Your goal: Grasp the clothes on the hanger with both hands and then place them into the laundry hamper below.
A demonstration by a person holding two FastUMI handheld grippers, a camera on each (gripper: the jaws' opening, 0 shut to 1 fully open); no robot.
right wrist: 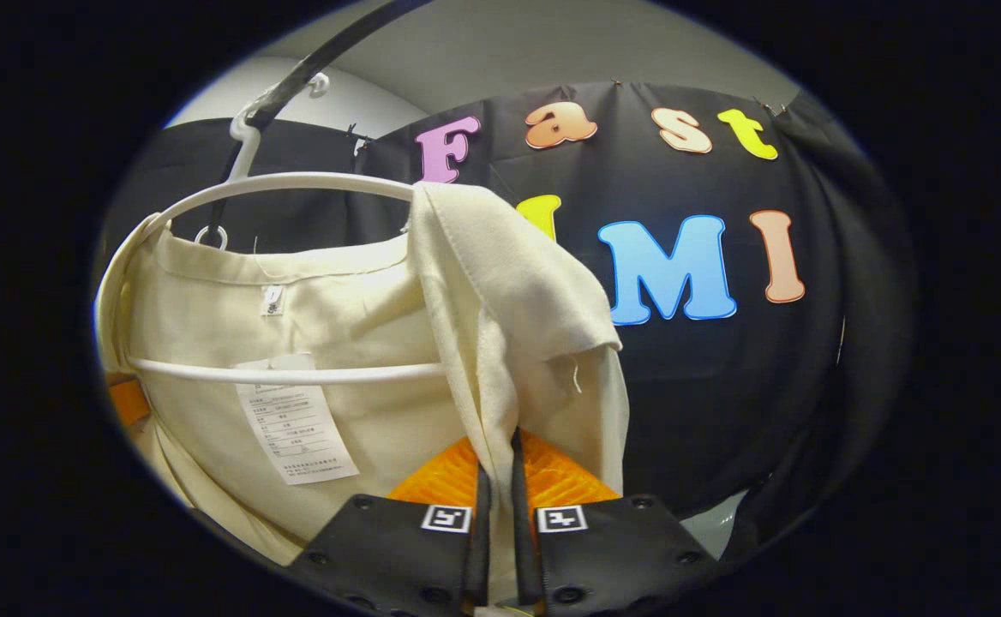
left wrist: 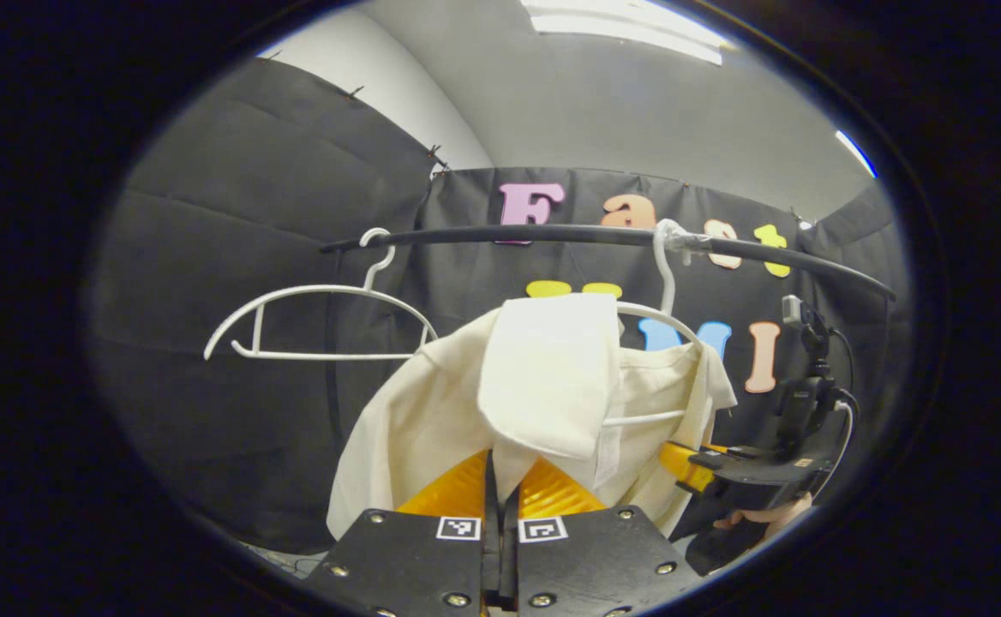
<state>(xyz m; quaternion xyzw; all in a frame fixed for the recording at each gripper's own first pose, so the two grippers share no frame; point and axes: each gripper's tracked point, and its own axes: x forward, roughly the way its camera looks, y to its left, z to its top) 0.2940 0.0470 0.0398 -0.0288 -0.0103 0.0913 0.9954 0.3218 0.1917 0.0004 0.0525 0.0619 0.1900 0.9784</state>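
Note:
A cream shirt [left wrist: 432, 428] hangs on a white hanger [left wrist: 663, 321] from the black rail [left wrist: 603, 235]. My left gripper [left wrist: 500, 480] is shut on one shoulder of it, and a fold of cloth stands up between the fingers. In the right gripper view the cream shirt [right wrist: 338, 403] drapes over the white hanger [right wrist: 295, 183], with its inner labels showing. My right gripper [right wrist: 498, 467] is shut on the other shoulder, with cloth pinched between its fingers. The right gripper [left wrist: 706, 463] also shows farther off in the left gripper view, held by a hand [left wrist: 762, 514].
An empty white hanger [left wrist: 320, 321] hangs to the left on the same rail. The black cloth wall [left wrist: 243, 283] closes in behind and at both sides. The rail [right wrist: 329, 51] runs overhead in the right gripper view.

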